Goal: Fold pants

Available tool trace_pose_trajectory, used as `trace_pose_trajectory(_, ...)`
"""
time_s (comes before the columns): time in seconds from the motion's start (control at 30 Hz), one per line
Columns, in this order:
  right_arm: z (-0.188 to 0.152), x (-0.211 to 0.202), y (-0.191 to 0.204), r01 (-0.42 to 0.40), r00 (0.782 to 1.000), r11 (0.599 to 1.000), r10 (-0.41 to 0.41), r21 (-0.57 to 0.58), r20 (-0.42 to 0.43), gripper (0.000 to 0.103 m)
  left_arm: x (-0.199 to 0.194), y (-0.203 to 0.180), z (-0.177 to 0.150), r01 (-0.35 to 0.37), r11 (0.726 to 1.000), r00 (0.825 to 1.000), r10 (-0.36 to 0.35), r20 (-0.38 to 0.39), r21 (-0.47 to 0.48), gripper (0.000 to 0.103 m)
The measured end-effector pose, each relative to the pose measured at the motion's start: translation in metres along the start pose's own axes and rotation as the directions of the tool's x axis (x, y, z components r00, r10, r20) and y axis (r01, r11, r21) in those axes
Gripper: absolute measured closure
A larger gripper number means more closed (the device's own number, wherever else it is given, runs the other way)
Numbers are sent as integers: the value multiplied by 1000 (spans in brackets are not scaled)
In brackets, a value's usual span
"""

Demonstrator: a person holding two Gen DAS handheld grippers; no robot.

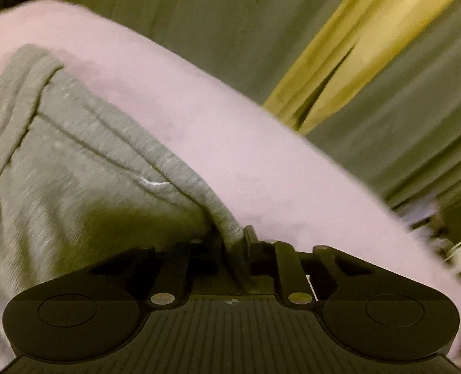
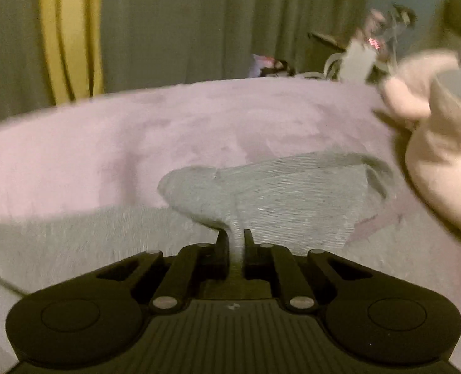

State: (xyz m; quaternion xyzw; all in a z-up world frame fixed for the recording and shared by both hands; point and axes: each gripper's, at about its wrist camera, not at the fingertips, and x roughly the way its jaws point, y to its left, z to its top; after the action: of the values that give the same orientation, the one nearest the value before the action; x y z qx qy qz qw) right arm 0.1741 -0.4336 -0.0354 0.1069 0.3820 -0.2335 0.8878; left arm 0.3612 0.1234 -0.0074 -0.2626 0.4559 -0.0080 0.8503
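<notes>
- The left gripper (image 1: 234,240) has its jaws closed down on a bunched ridge of the grey pants (image 1: 74,171); only a thin wedge of cloth shows between them.
- In the left wrist view the pants spread from the jaws toward 9 and 10 o'clock, with a seam and a folded hem running up toward 11 o'clock.
- The pants lie on a pale pink blanket (image 1: 230,143), which sweeps in a band from 10 o'clock down to 4 o'clock.
- The right gripper (image 2: 236,237) is likewise pinched tight on a gathered fold of the same pants (image 2: 293,193), the cloth rising in a narrow neck between the jaws.
- From that neck the fabric fans out toward 12 and 1 o'clock, lifted off the blanket (image 2: 199,118); more grey cloth lies flat toward 9 o'clock.
- A hand (image 2: 442,143) holding something shows at 2 o'clock, blurred.
- Grey-green curtains (image 2: 199,25) with a yellow curtain (image 2: 71,31) hang behind, at 11 o'clock.
</notes>
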Motion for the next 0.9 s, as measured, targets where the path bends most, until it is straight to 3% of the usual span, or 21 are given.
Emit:
trace_pose_trajectory(0.07,5,-16,-19,-19,999,996,17,92,29,97,-25,9,0,62,998,997,-61,38,-23,90)
trace_pose_trajectory(0.13,8,-45,-42,-37,995,982,18,184,102,97,-57,13,-4,106,994,991,-107,84,15,90)
trace_pose_trajectory(0.27,-4,-120,-105,-137,966,916,40,377,254,97,-141,35,-29,247,968,954,-250,167,40,91)
trace_pose_trajectory(0.4,-50,-172,-164,-191,954,843,40,503,296,97,-211,78,-78,339,941,921,-335,201,15,90)
trace_pose_trajectory(0.47,-80,-180,-183,-178,962,828,34,531,269,97,-227,98,-108,333,943,929,-328,170,-2,90)
trace_pose_trajectory(0.6,-138,-147,-200,-102,993,802,50,589,104,97,-211,122,-158,192,981,978,-191,78,-1,89)
trace_pose_trajectory(0.67,-157,-125,-201,-54,998,781,60,622,11,96,-192,143,-166,153,985,988,-151,31,-80,83)
trace_pose_trajectory(0.7,-165,-119,-199,-33,999,778,50,628,-9,96,-187,151,-167,142,984,990,-139,27,-112,76)
trace_pose_trajectory(0.77,-171,-117,-197,-47,999,769,50,638,14,95,-187,163,-167,128,978,992,-123,41,-163,59)
trace_pose_trajectory(0.8,-172,-117,-198,-54,998,759,55,648,19,93,-191,163,-167,139,976,990,-132,50,-169,42)
trace_pose_trajectory(0.83,-172,-117,-199,-69,997,748,70,660,26,85,-191,165,-163,126,975,991,-115,68,-181,31)
trace_pose_trajectory(0.9,-177,-121,-204,-116,993,725,109,679,53,72,-194,161,-159,102,979,991,-85,104,-178,21)
